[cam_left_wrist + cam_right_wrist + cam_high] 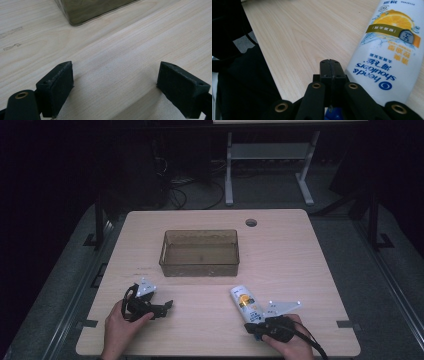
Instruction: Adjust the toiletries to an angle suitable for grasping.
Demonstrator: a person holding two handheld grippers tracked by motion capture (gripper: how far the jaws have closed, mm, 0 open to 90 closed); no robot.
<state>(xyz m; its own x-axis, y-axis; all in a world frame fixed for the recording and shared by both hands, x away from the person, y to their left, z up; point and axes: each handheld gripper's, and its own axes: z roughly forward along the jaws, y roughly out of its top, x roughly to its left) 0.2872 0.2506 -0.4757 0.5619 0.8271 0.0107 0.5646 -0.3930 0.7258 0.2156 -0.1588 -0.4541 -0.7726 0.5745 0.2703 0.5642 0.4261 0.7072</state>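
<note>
We are looking down on a pale wooden table (pixel 300 270) where our two hands are resting near its six-o'clock edge. Our left gripper (pixel 167 306) is sitting at about seven o'clock on the tabletop, and in the left gripper view its black jaws are standing wide apart with nothing but bare wood between them; a corner of the smoky translucent bin (pixel 82 12) is showing at eleven o'clock in that view. Our right gripper (pixel 248 326) is lying at about five o'clock on the table, and in the right gripper view we are seeing its two jaws pressed flat together, gripping nothing. The white shampoo bottle (pixel 246 302) with the orange picture is lying on its side just beside that gripper, at its one o'clock in the right gripper view (pixel 392 50), its side close against the closed jaws. The bin (pixel 200 252) is standing at the table's centre, well apart from the bottle, toward eleven o'clock from it.
</note>
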